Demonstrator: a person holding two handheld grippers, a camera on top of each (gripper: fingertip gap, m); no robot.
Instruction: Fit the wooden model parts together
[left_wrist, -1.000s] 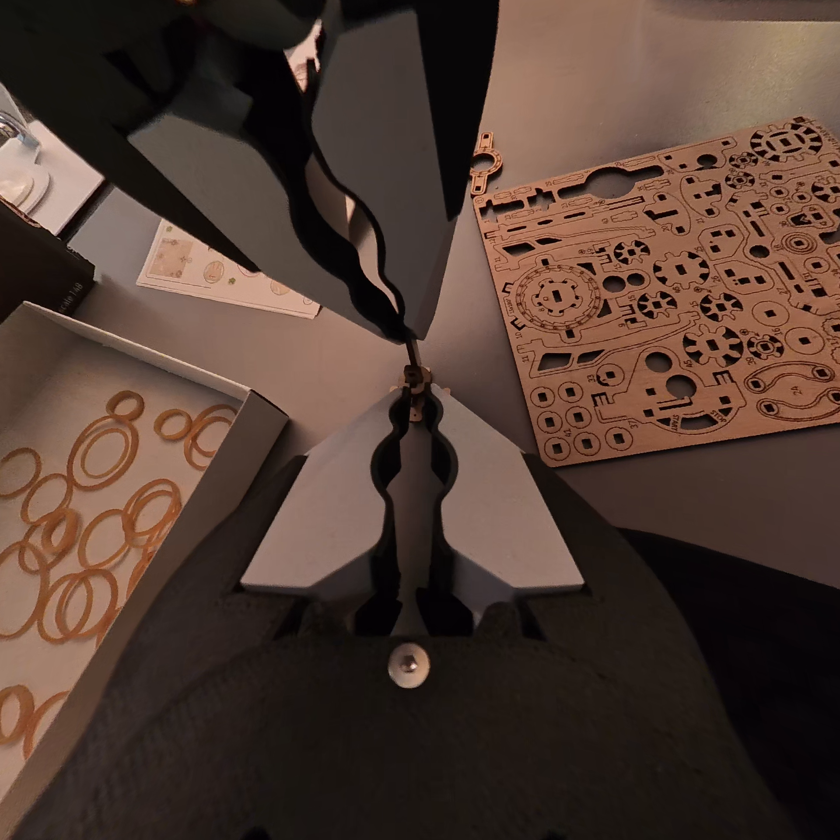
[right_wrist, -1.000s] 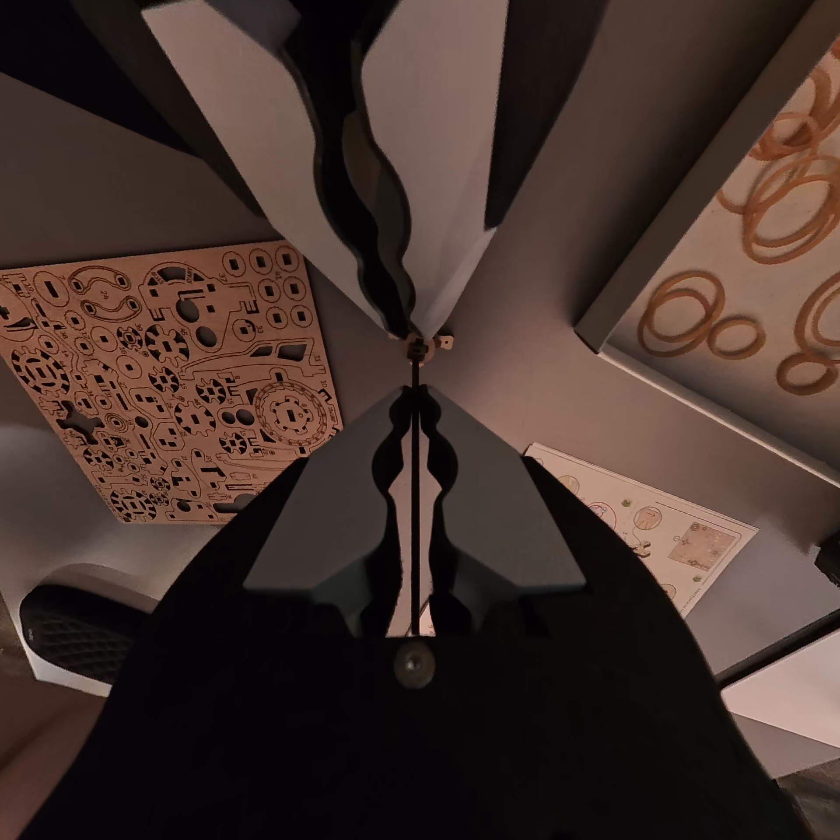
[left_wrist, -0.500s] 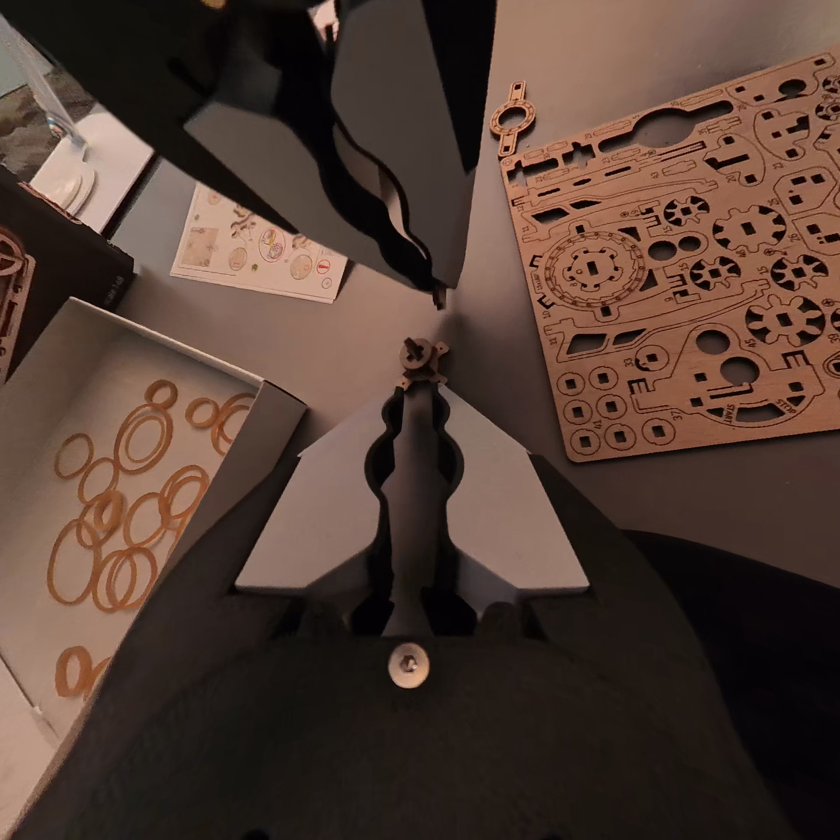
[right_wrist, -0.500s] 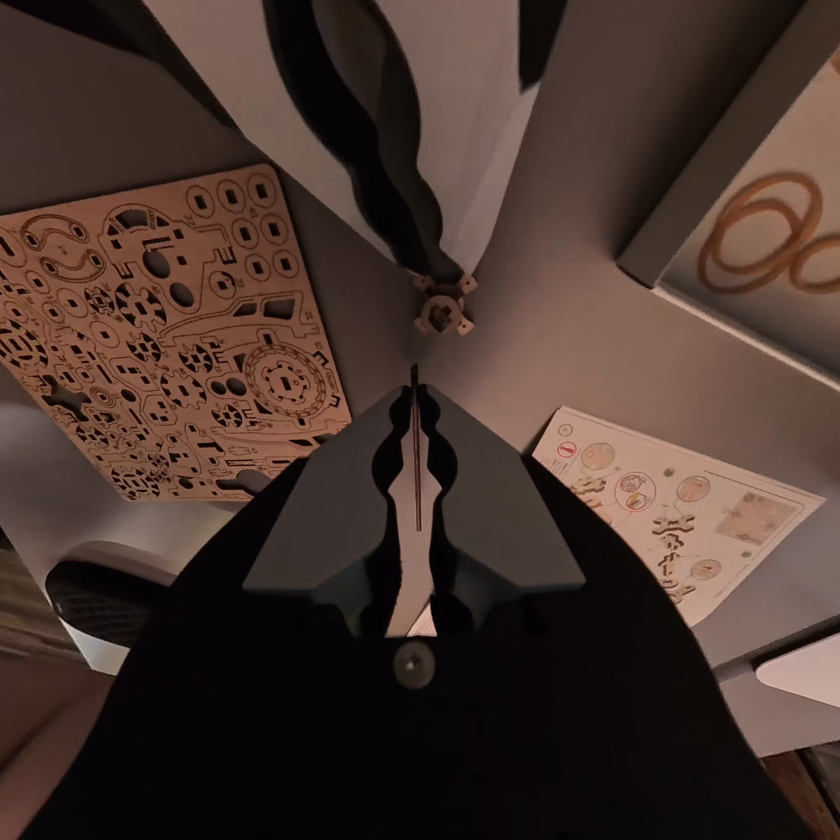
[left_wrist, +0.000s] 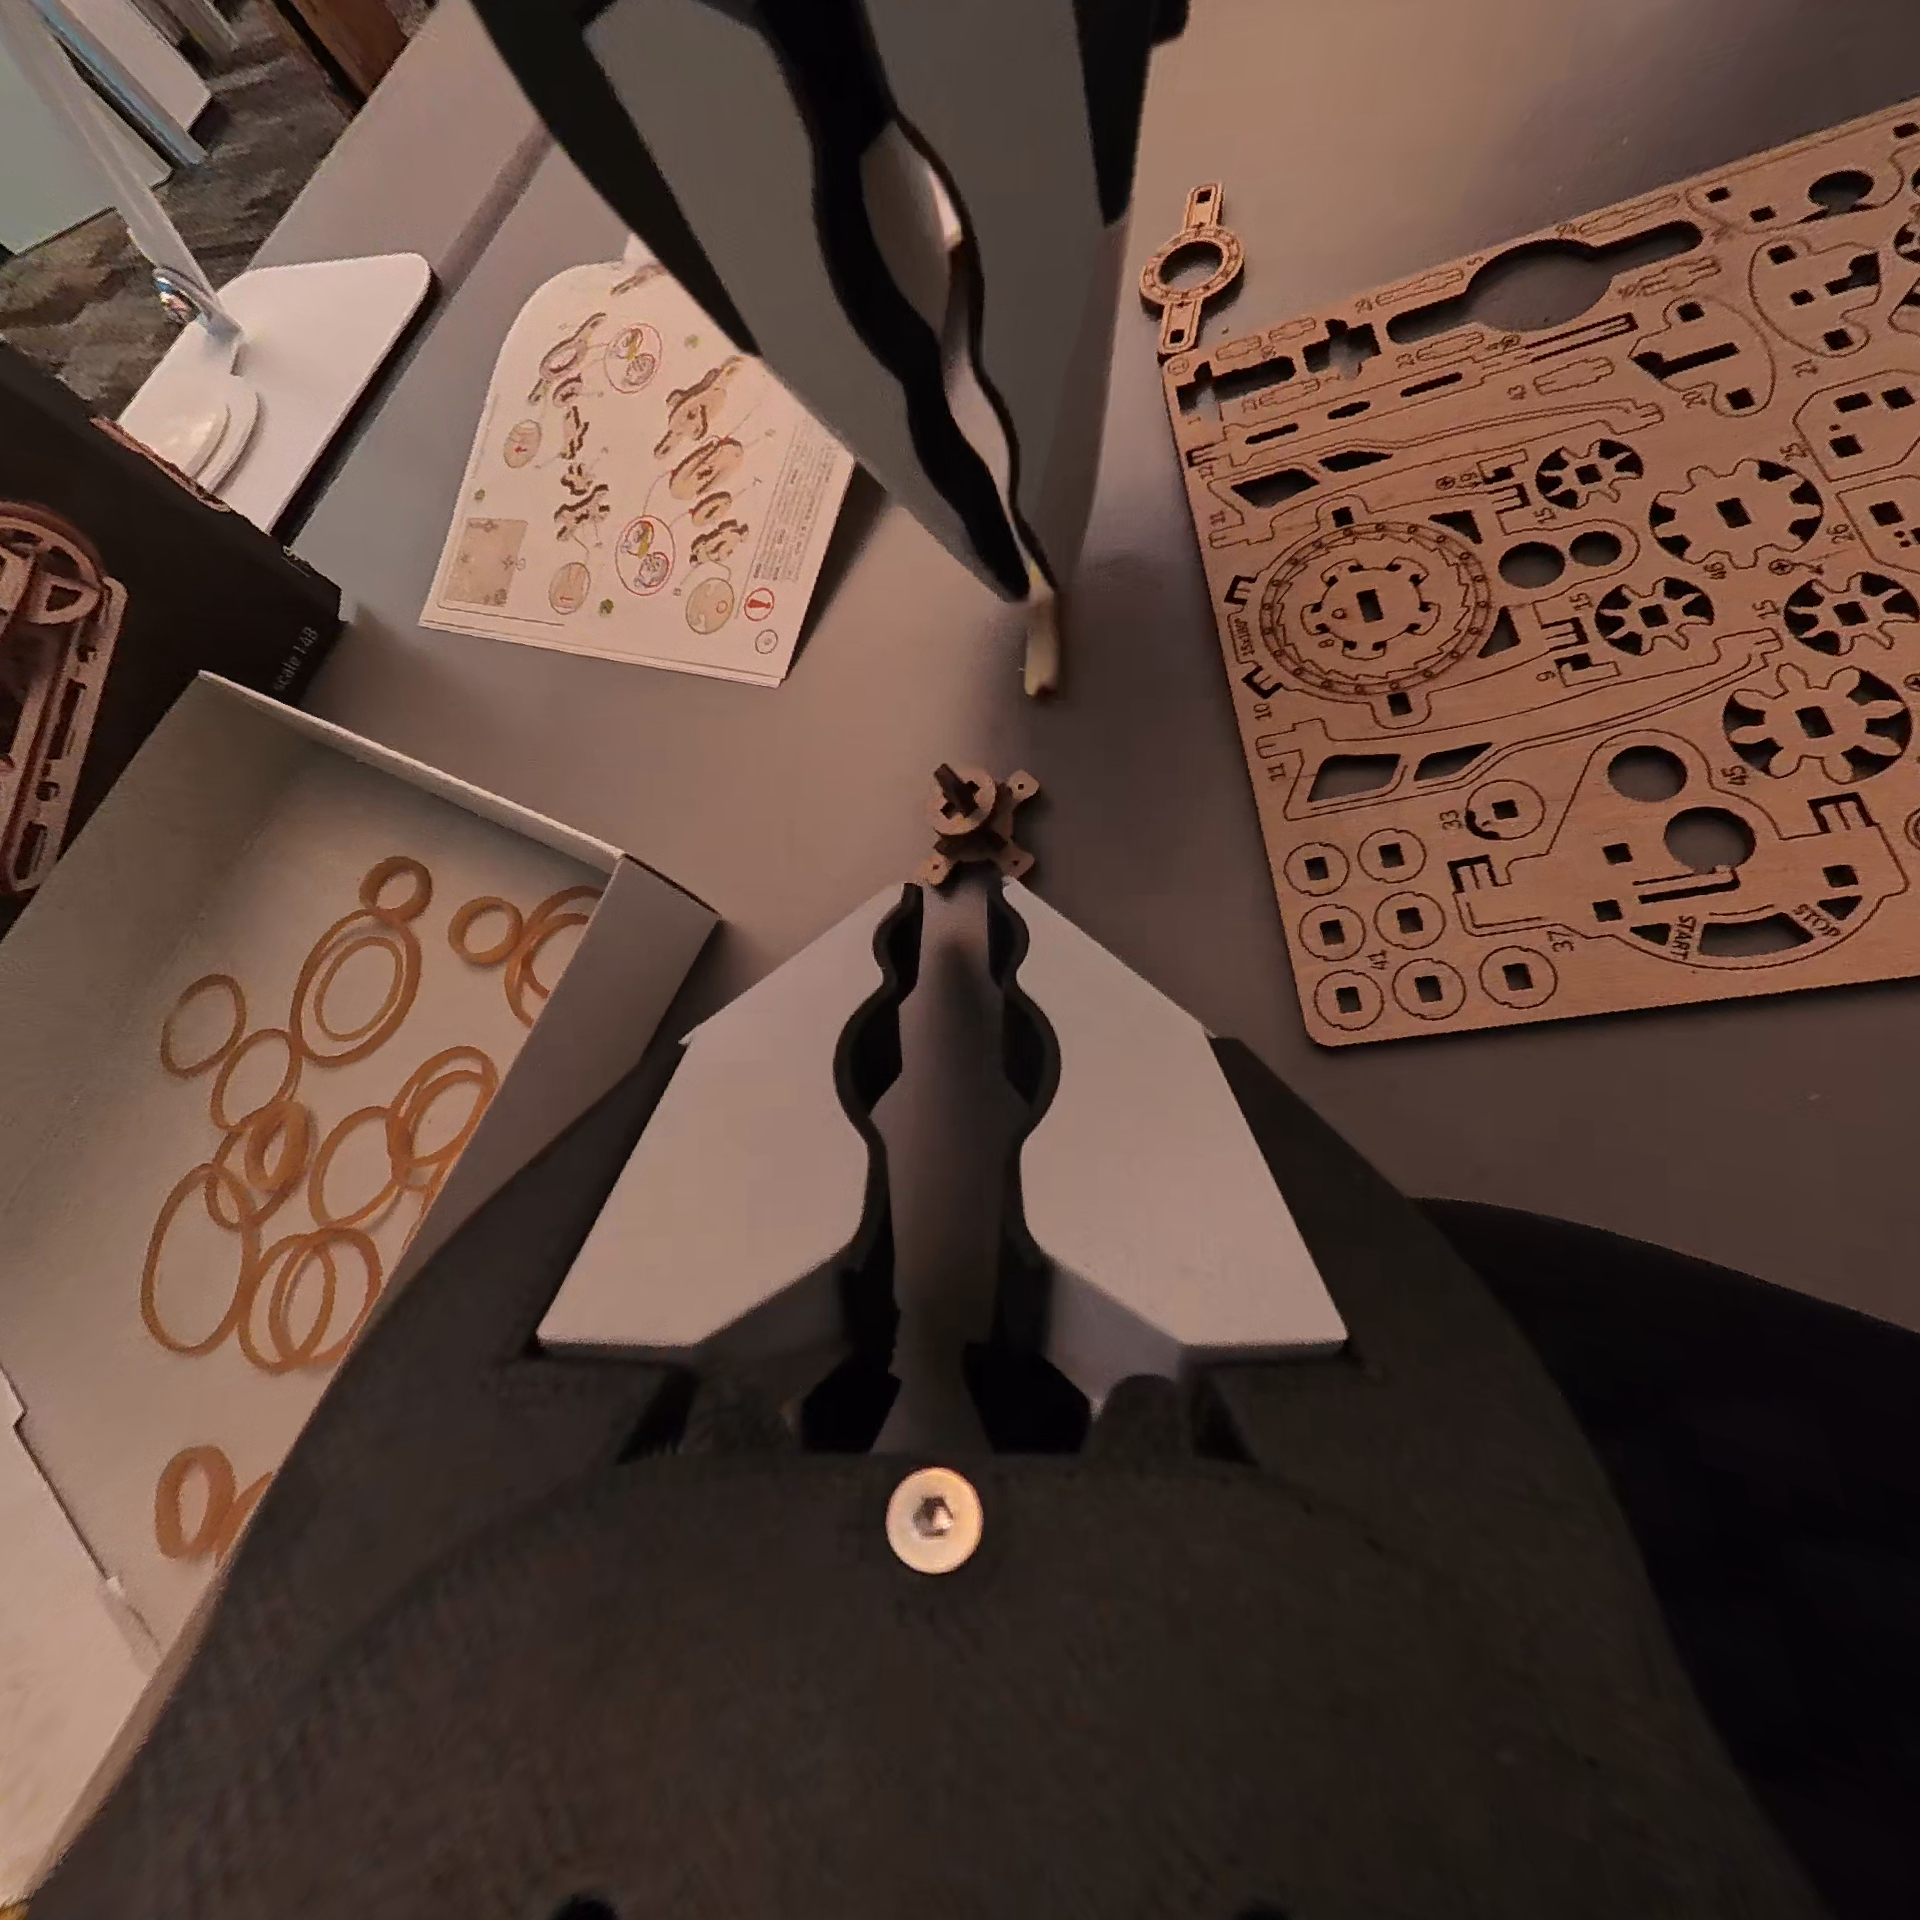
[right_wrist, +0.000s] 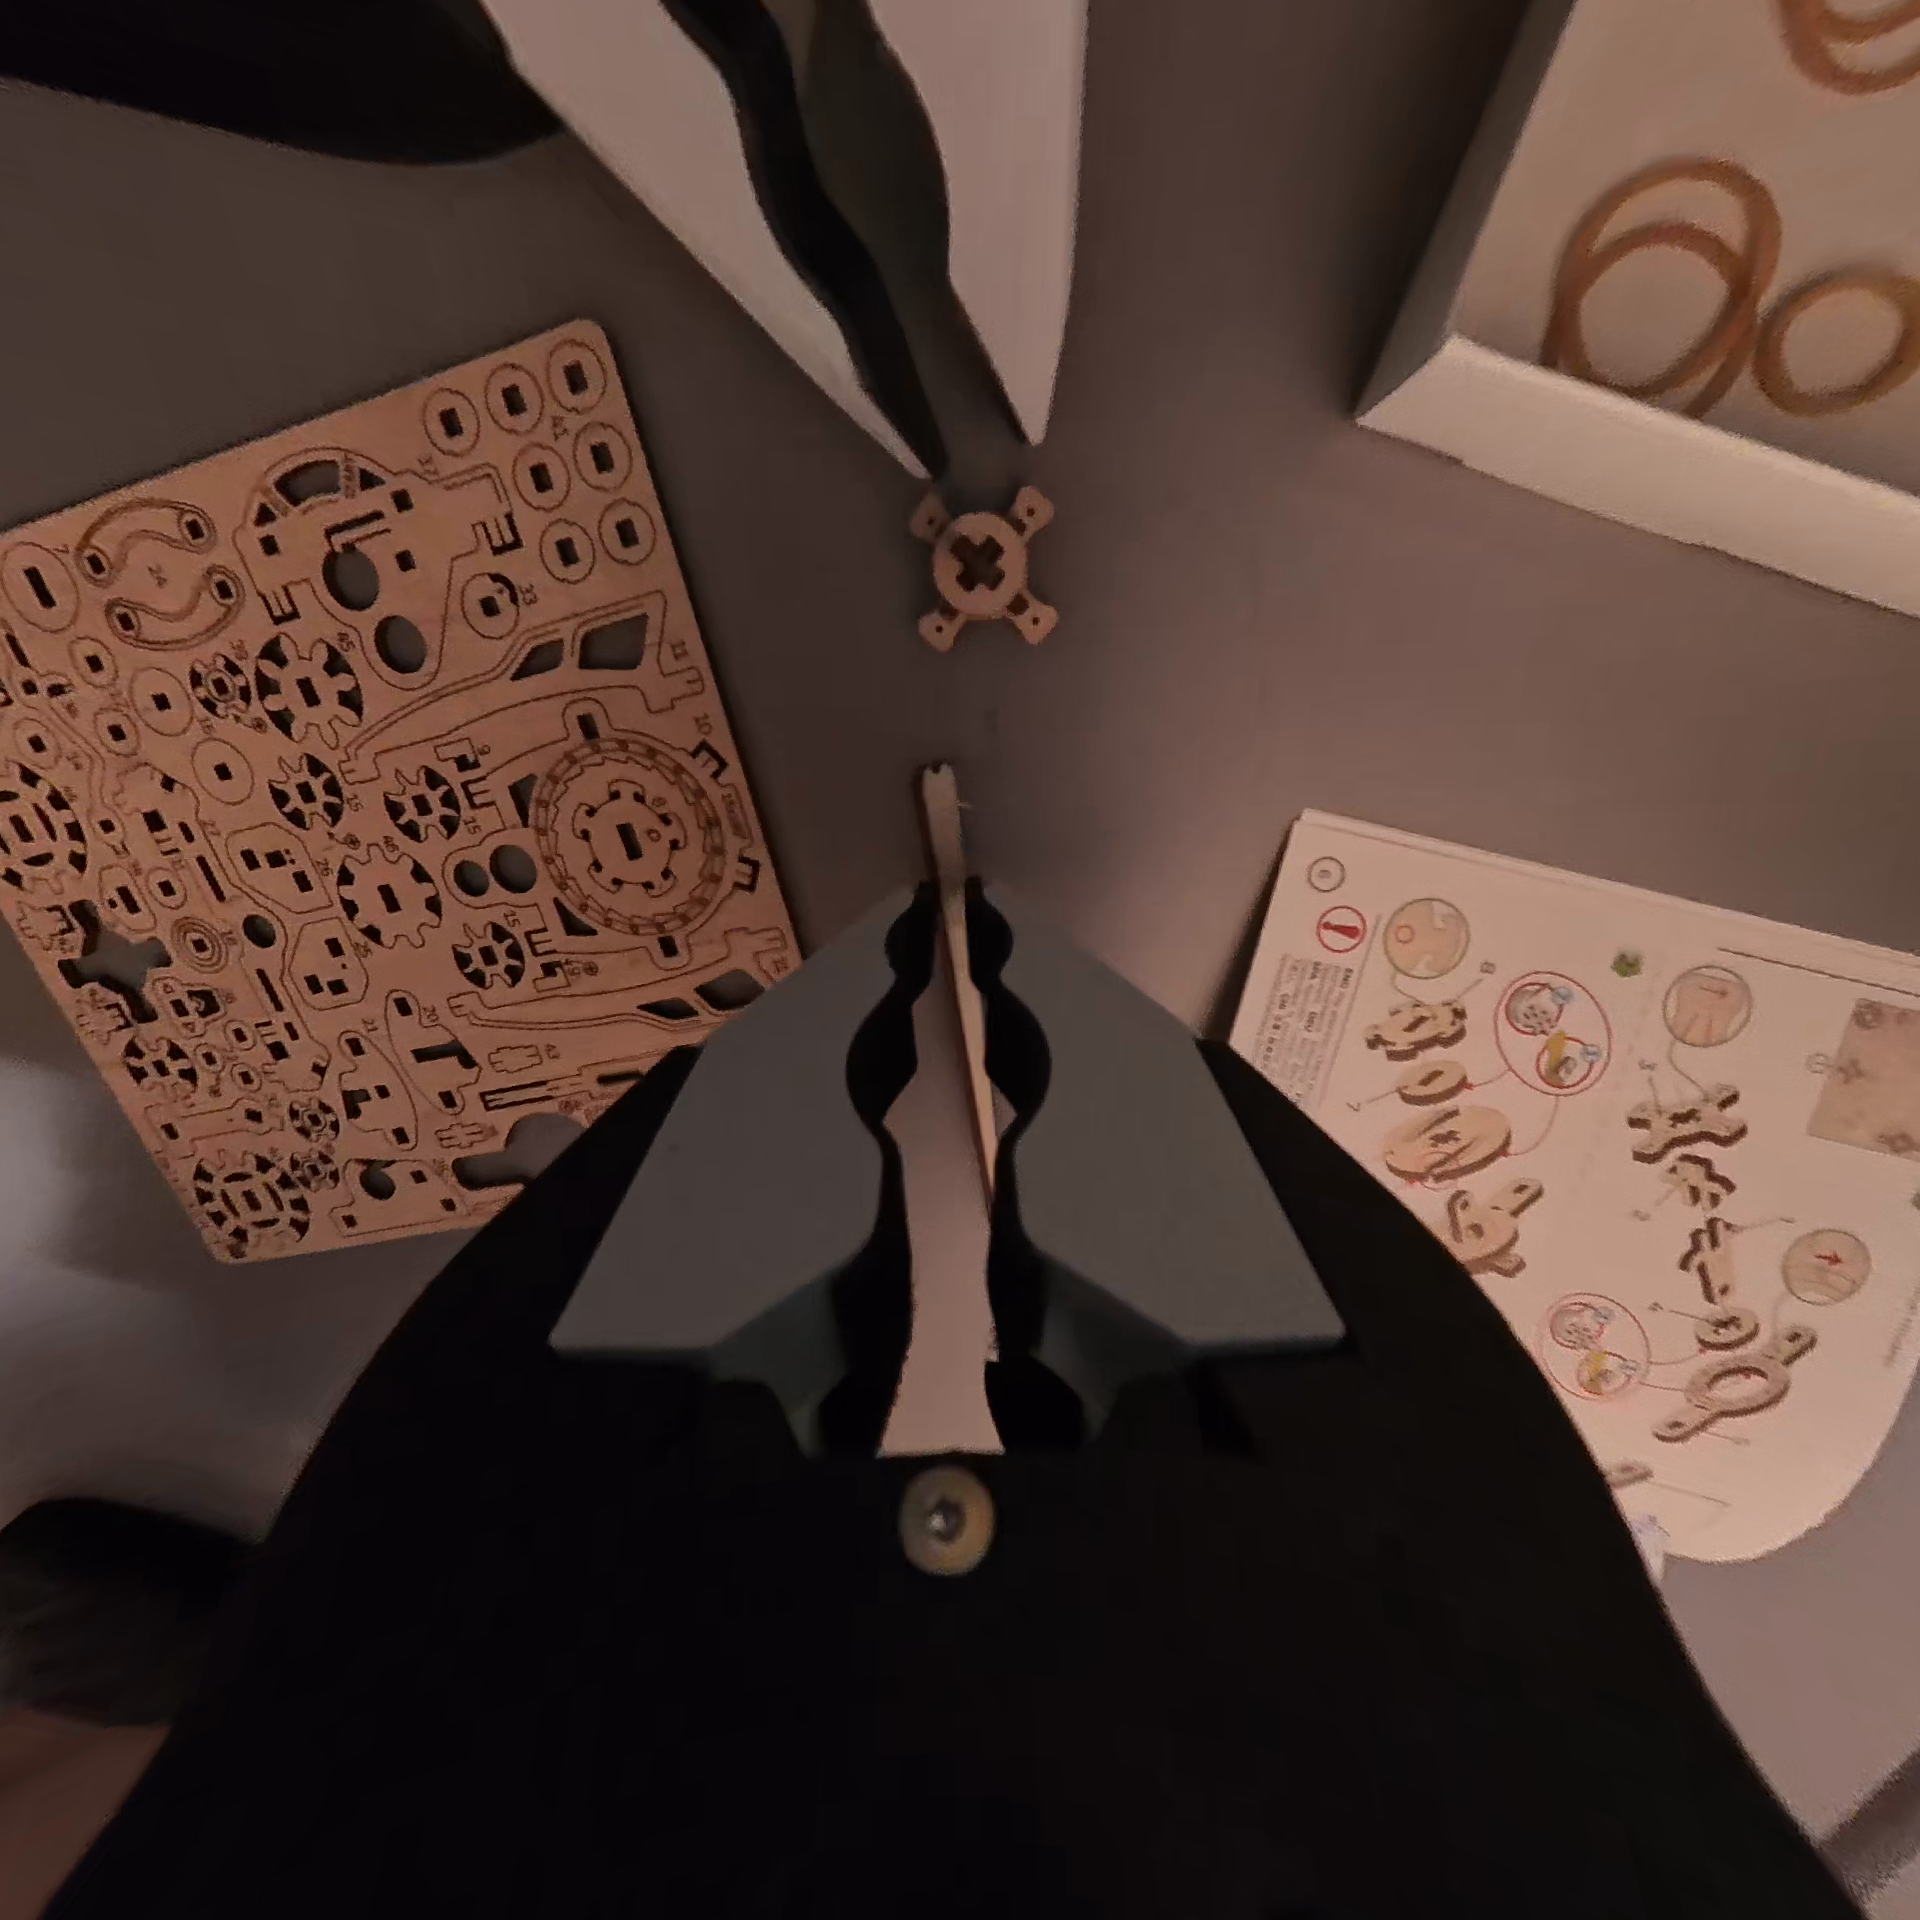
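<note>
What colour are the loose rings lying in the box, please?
Amber-tan rings, clearest in the left wrist view; white box.

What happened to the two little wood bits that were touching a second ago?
They came apart. The right gripper drew back with its stick; the left gripper keeps the cross piece, and there is a clear gap between them now. Both stay shut on their parts. The sheet and box haven't moved.

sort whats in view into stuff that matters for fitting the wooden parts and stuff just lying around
In use:
- left gripper holding the cross-shaped hub
- right gripper holding the thin wooden stick

Lying about:
- parts sheet
- instruction leaflet
- box of rubber bands
</note>
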